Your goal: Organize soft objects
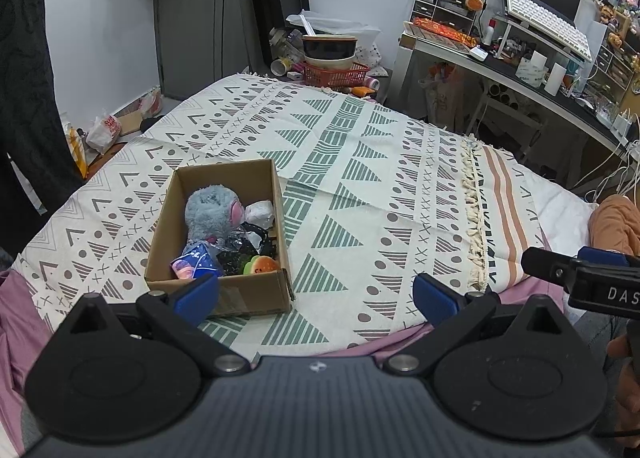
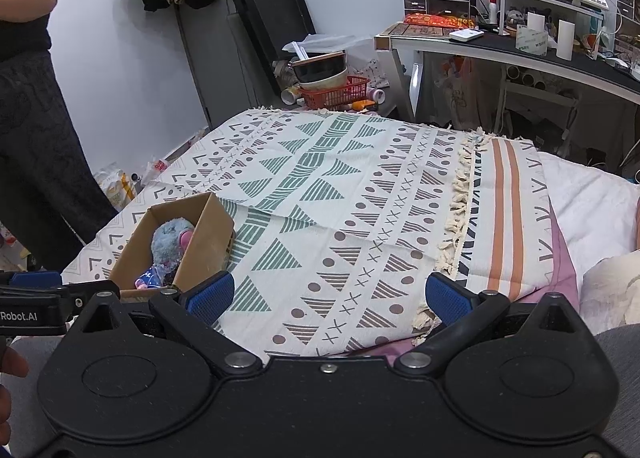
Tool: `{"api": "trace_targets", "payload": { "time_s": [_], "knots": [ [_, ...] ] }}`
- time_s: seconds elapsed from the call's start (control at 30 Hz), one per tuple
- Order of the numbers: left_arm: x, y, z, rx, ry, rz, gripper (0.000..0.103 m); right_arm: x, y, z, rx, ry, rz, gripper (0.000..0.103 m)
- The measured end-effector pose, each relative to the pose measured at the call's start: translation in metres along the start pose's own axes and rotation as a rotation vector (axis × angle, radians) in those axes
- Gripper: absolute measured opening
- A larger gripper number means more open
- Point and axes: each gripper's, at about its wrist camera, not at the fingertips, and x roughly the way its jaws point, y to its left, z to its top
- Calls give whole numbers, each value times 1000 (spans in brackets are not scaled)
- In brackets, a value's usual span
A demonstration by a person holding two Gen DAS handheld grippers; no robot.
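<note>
Both grippers' jaws spread, empty; plush toy (image 1: 214, 209) inside cardboard box (image 1: 224, 290).

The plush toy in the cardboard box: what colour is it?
Grey-blue fur with a pink patch; the plush toy shows best in the left wrist view.

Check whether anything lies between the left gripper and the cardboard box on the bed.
Nothing visible does. The left gripper is open and empty, and the cardboard box sits just past its left finger on the patterned blanket. The grey plush and other soft items already lie inside.
</note>
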Motion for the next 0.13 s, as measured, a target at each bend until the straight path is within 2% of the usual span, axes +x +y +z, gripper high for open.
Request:
{"api": "trace_targets", "payload": {
  "time_s": [0.13],
  "knots": [
    [0, 0, 0, 1, 2, -1, 102, 0, 0, 0, 0, 0, 0, 103]
  ]
}}
